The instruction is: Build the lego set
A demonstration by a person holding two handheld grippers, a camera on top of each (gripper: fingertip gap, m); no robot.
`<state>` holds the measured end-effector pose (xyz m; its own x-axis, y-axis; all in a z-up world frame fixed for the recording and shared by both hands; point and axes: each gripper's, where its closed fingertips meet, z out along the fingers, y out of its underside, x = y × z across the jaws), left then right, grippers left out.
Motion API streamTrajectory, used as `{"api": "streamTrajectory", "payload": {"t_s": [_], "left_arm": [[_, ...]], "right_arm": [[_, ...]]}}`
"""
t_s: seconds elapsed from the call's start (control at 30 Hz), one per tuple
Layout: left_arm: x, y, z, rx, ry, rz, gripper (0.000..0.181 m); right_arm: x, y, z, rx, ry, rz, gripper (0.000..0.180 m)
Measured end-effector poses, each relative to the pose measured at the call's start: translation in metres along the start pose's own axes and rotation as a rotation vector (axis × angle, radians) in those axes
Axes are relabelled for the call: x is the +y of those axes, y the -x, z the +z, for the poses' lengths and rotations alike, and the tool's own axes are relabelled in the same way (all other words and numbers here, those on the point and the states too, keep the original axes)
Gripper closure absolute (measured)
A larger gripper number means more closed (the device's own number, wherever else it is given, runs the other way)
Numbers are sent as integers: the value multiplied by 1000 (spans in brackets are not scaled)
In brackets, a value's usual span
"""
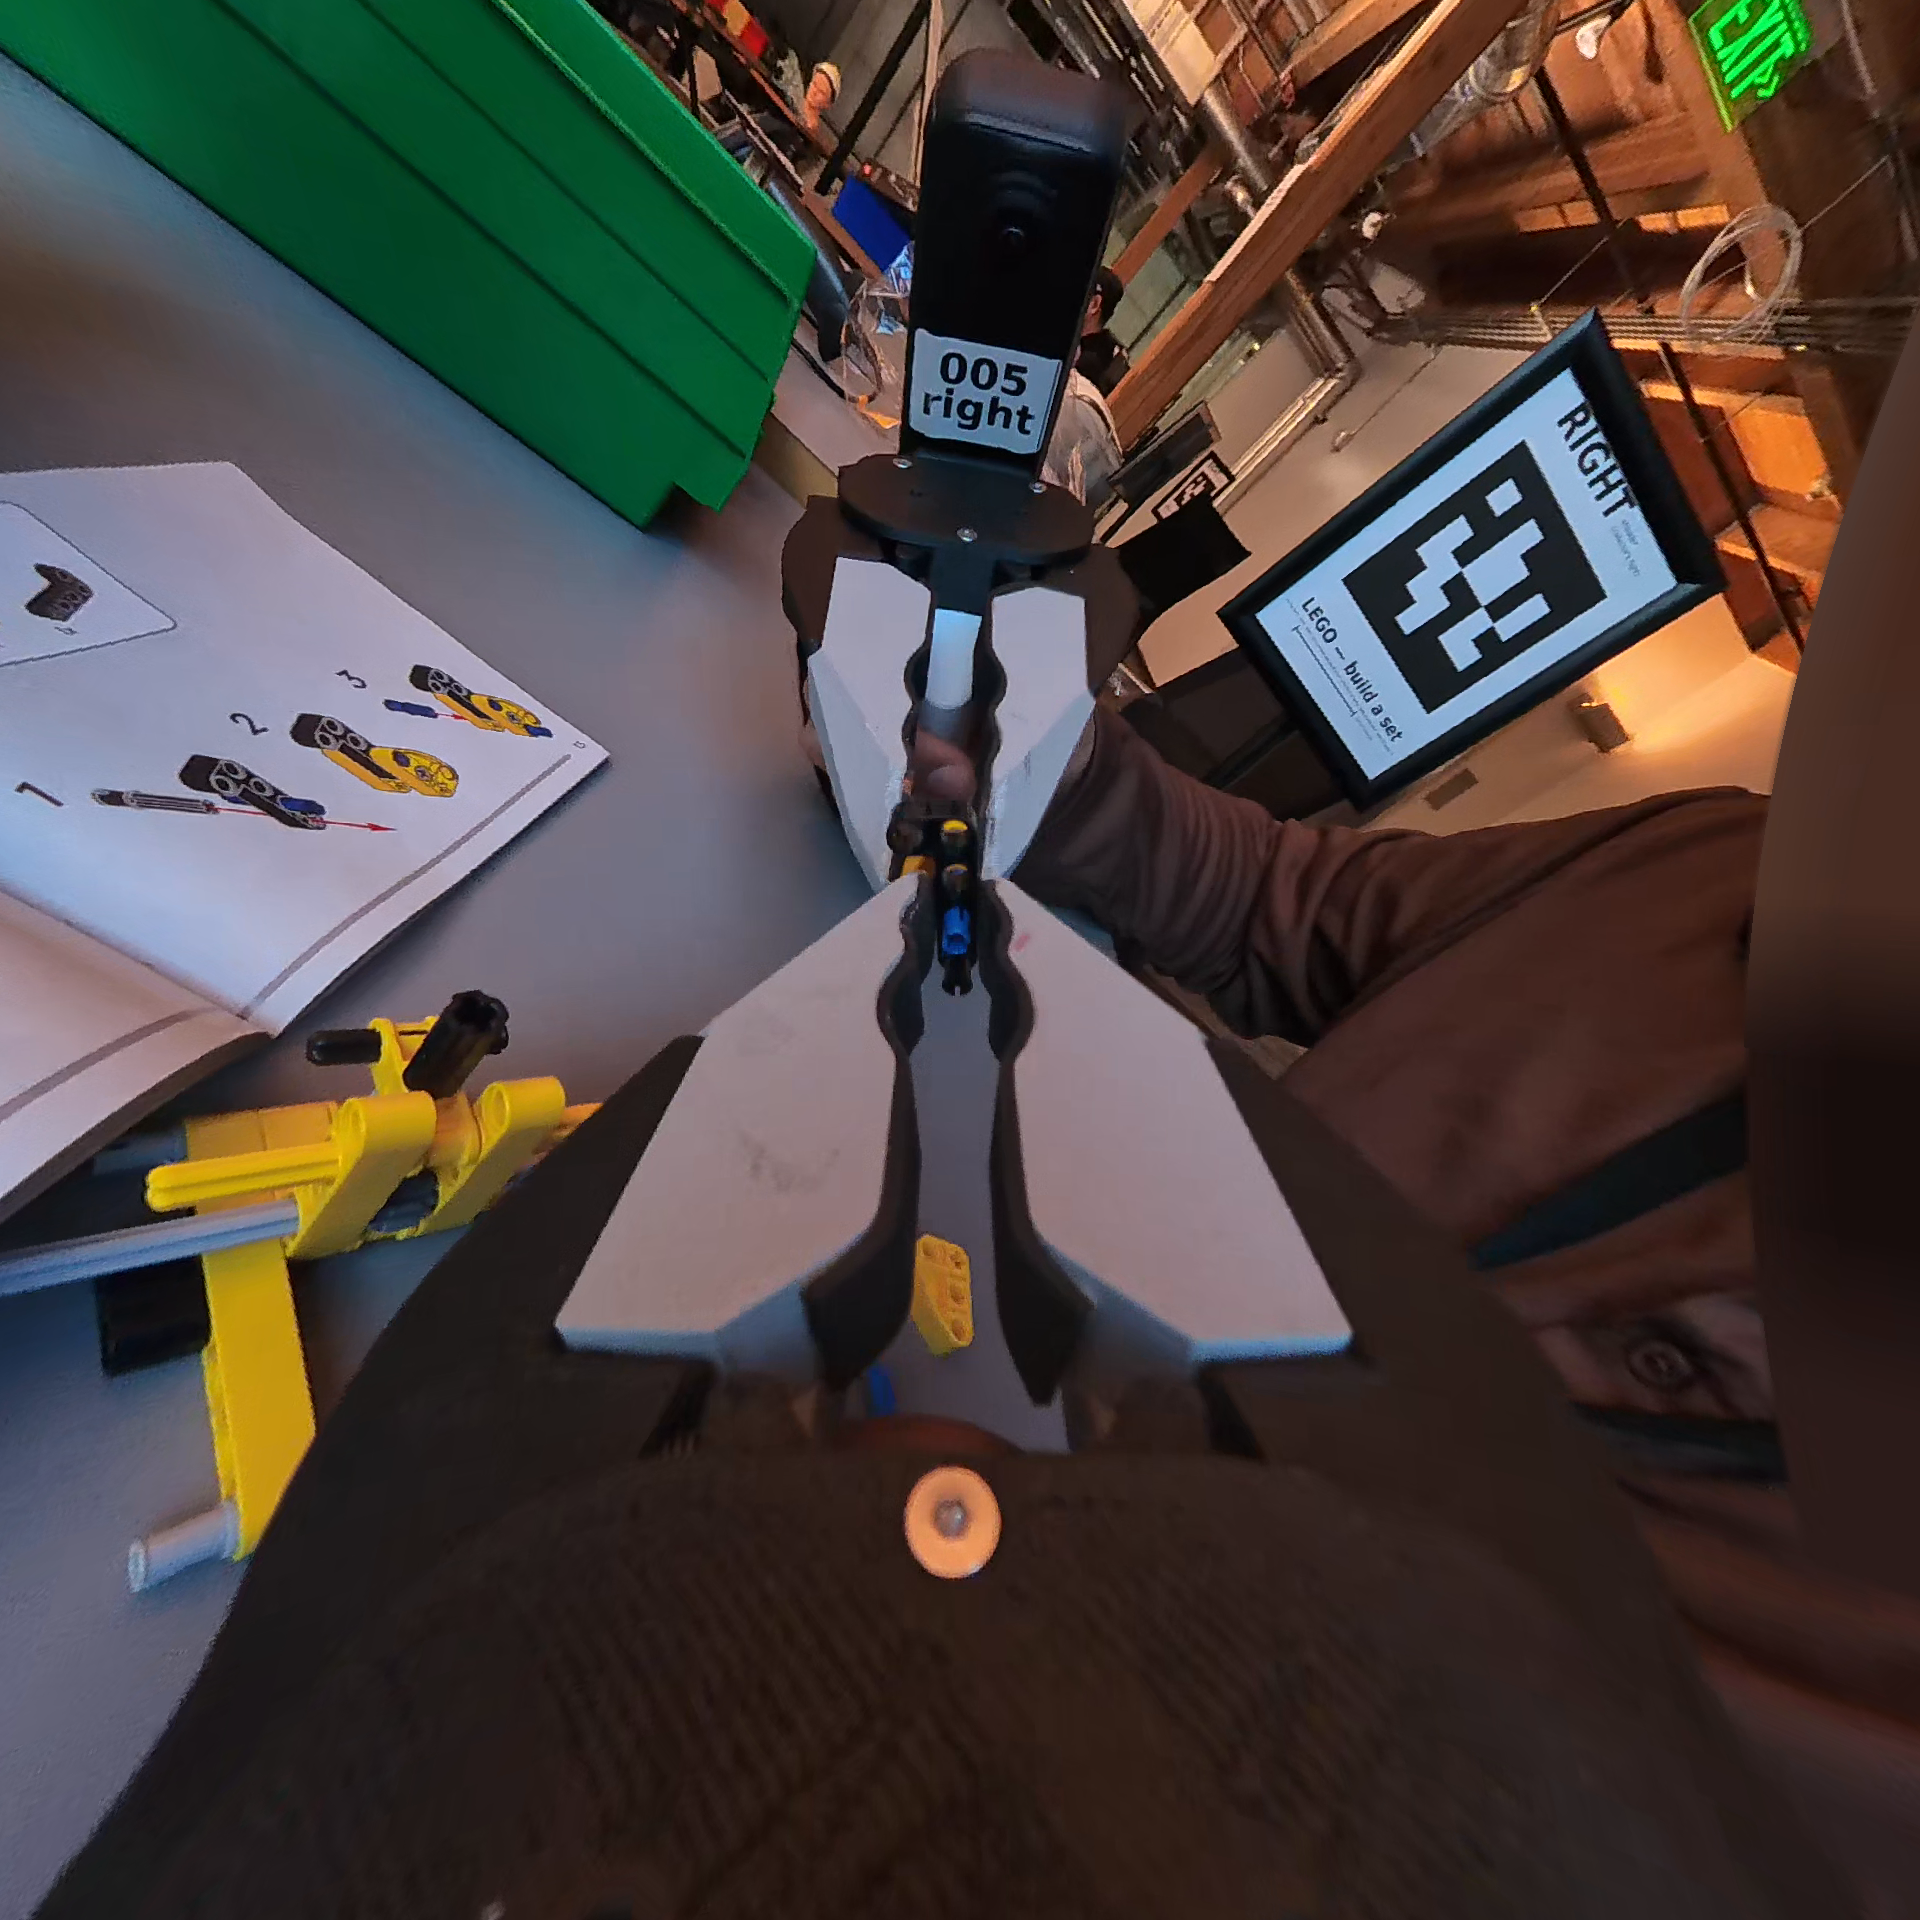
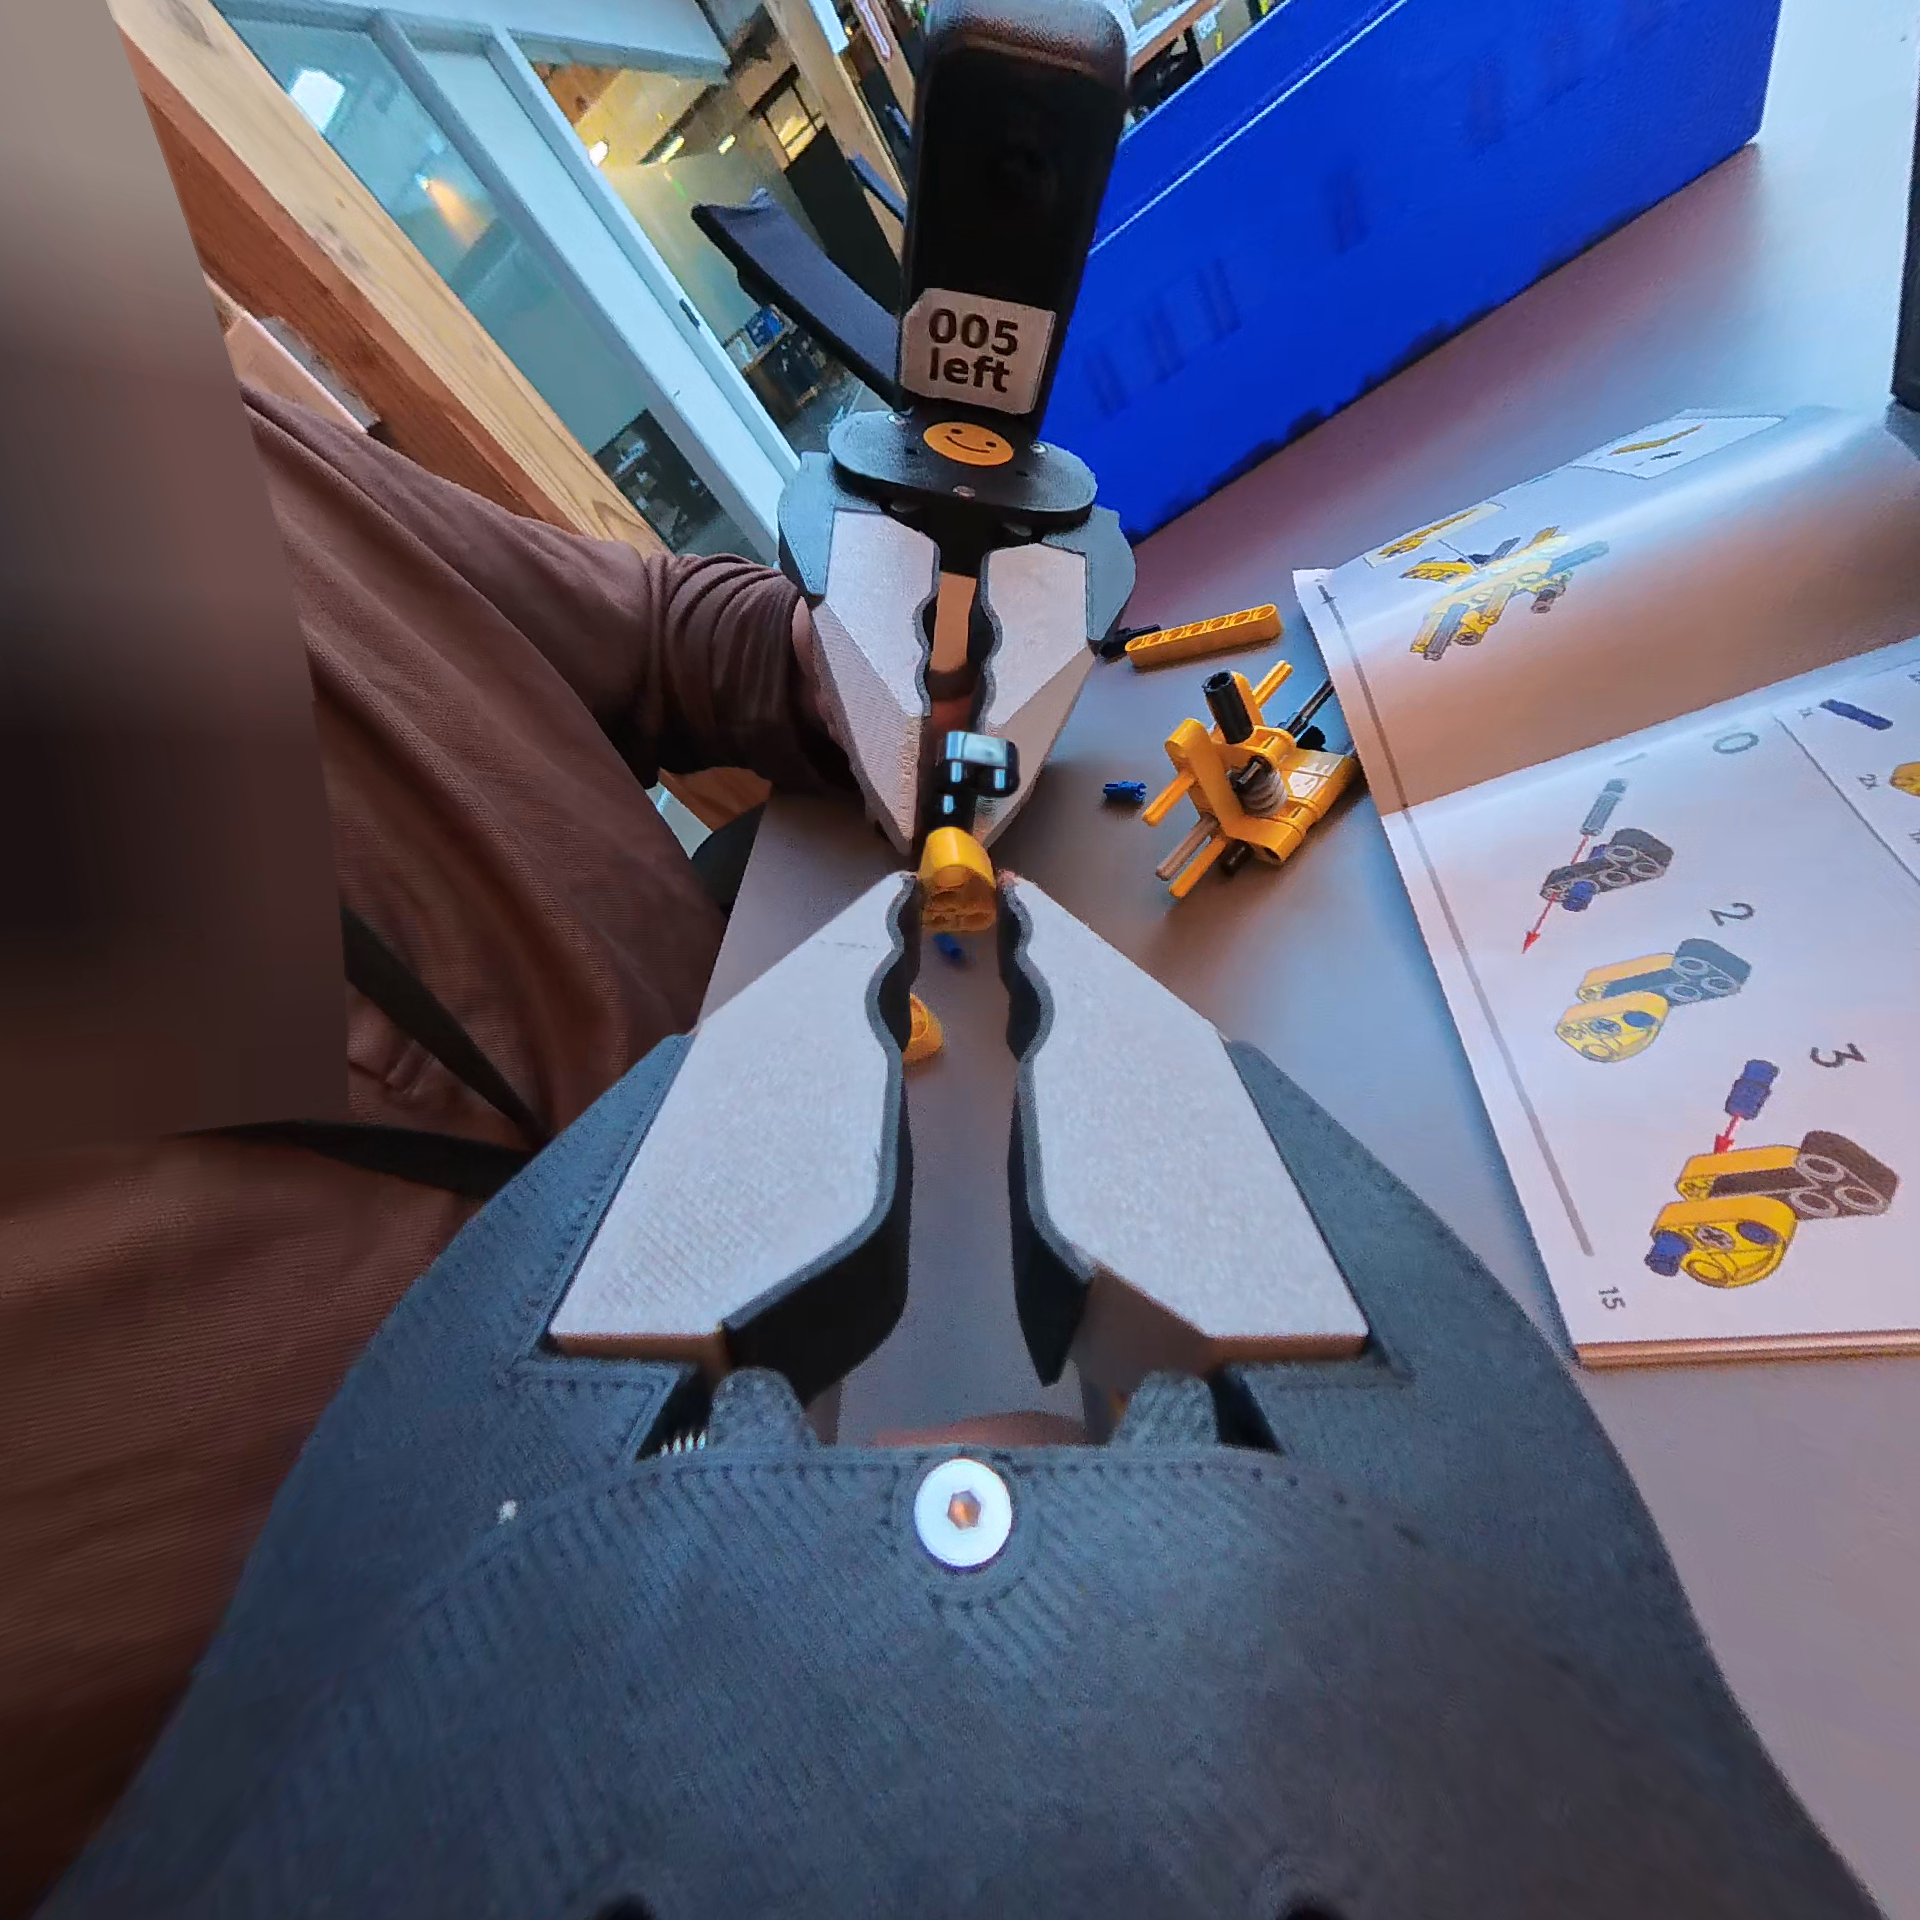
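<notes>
My two grippers face each other tip to tip above the grey table (image 1: 644, 914), both shut on one small lego sub-assembly. In the left wrist view my left gripper (image 1: 954, 885) pinches its black part with yellow pin ends and a blue pin (image 1: 956, 930); the right gripper (image 1: 940, 844) comes in from the far side. In the right wrist view my right gripper (image 2: 954, 883) is shut on the yellow rounded piece (image 2: 951, 868), and the left gripper (image 2: 948, 826) holds the black angled piece (image 2: 975, 764) joined to it.
A yellow partial build (image 1: 343, 1153) (image 2: 1247, 790) lies by the open instruction booklet (image 1: 260, 727) (image 2: 1662, 935). A loose yellow piece (image 1: 942, 1294) (image 2: 923, 1029), blue pins (image 2: 1122, 790) and a yellow beam (image 2: 1205, 634) lie on the table. A green bin (image 1: 468, 208), blue bin (image 2: 1403, 208) and framed sign (image 1: 1475, 582) stand behind. Both grippers' tips are close together, under 4 cm apart.
</notes>
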<state>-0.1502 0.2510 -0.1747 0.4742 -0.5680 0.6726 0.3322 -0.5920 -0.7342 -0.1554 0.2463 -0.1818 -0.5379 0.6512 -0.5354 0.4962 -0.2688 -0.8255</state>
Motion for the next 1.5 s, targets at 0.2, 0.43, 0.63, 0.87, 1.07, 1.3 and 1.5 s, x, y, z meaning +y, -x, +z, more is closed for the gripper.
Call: {"api": "streamTrajectory", "payload": {"t_s": [0.2,0.43,0.63,0.87,1.07,1.3,1.5], "left_arm": [[2,2,0,-25,16,34,176],[10,8,-1,-94,87,112,176],[23,8,1,-124,188,197,176],[33,9,2,-144,255,242,176],[27,9,0,-141,221,231,176],[-3,-3,-4,9,-5,74,175],[-5,-2,-3,11,-24,55,176]], "right_arm": [[3,-2,2,73,43,-109,169],[11,-7,6,156,110,-180,169],[25,-6,9,214,236,-301,169],[36,-6,15,286,353,-412,170],[29,-8,16,281,289,-388,169],[2,1,2,160,68,-250,168],[-1,0,1,156,50,-233,169]]}}
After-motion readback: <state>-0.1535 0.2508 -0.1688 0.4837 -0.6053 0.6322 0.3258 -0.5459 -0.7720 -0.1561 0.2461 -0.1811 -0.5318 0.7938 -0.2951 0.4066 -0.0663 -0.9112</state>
